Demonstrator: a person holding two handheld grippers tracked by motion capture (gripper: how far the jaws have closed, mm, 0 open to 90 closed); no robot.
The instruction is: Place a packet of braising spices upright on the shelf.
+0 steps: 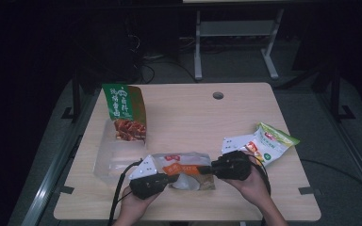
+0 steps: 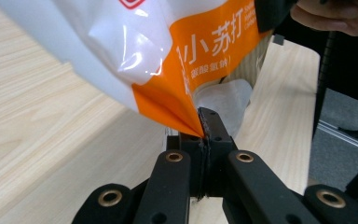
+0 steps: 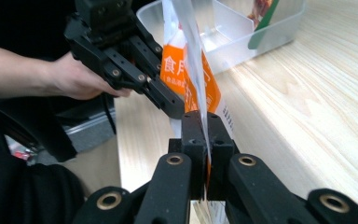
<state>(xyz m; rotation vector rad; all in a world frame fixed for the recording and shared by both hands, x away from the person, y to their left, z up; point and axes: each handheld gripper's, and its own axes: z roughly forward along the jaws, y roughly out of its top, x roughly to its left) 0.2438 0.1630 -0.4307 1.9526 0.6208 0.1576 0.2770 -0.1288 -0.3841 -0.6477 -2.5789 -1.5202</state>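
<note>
A white and orange bag (image 1: 184, 165) hangs just above the table's front edge, held between both grippers. My left gripper (image 1: 172, 178) is shut on the bag's lower left corner; in the left gripper view its jaws (image 2: 204, 127) pinch the orange corner of the bag (image 2: 168, 42). My right gripper (image 1: 205, 168) is shut on the bag's right edge; in the right gripper view its jaws (image 3: 205, 135) clamp the thin edge of the bag (image 3: 199, 79), with the left gripper (image 3: 173, 105) just beyond it. A hand holds each gripper.
A clear plastic container (image 1: 109, 162) sits at the table's left, its wall (image 3: 279, 23) also in the right gripper view. A green and red packet (image 1: 125, 110) stands in its far end. A white and green packet (image 1: 264, 141) lies at the right. A cable hole (image 1: 218, 95) is at the back.
</note>
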